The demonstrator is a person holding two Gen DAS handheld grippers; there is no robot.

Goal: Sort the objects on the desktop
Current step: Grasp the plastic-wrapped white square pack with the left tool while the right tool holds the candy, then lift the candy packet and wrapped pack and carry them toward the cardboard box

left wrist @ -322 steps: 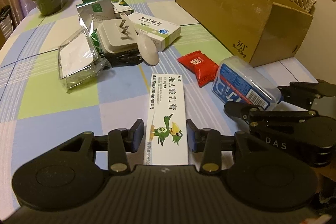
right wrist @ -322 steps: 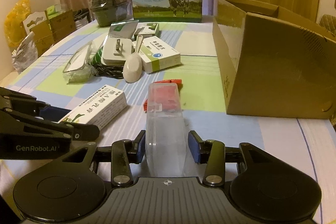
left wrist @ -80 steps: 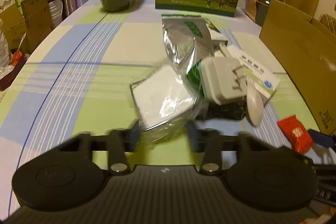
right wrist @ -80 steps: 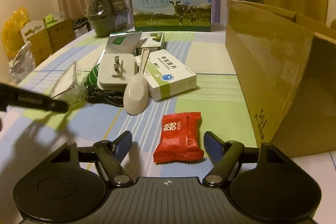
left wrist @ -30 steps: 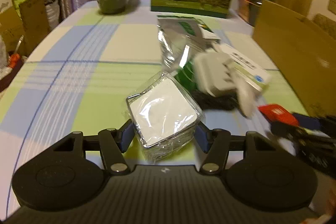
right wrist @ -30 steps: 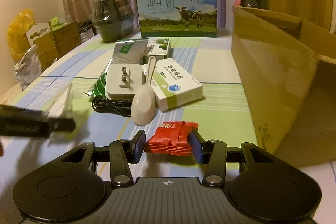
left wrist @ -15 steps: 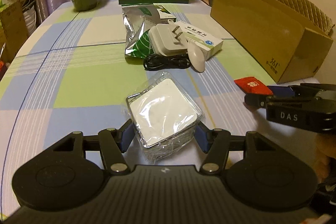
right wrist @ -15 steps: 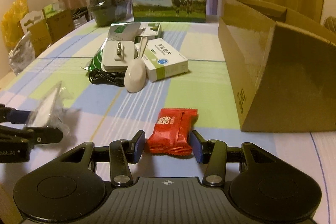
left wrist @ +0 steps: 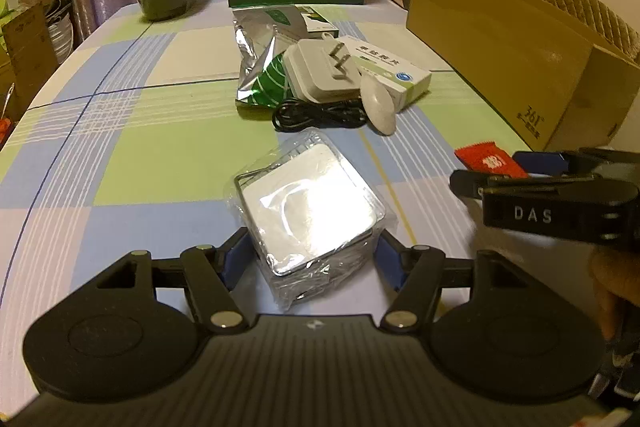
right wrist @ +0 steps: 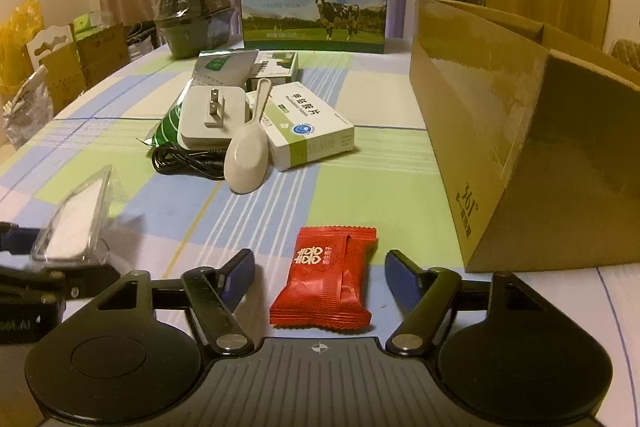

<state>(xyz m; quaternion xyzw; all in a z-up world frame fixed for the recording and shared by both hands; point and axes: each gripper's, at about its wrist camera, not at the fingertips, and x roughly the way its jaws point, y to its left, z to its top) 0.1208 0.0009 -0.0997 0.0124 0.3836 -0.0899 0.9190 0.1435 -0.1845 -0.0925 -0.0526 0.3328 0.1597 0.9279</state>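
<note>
Left tongs (left wrist: 312, 259) are opening, the plastic-wrapped white square packet (left wrist: 310, 205) between their blue pads, its corner turned toward the camera; whether the pads touch it is unclear. Right tongs (right wrist: 320, 273) are also opening, their pads clear of the red candy wrapper (right wrist: 326, 283), which lies flat on the bench (right wrist: 380, 195), long axis running away from the camera. Just right stands the cardboard box (right wrist: 520, 131); bare checked cloth lies ahead.

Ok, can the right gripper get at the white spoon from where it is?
Probably yes. The right gripper is opening, with the red candy packet lying loose between its fingers; beyond that, bare tablecloth leads to the white spoon, whose bowl faces it.
</note>
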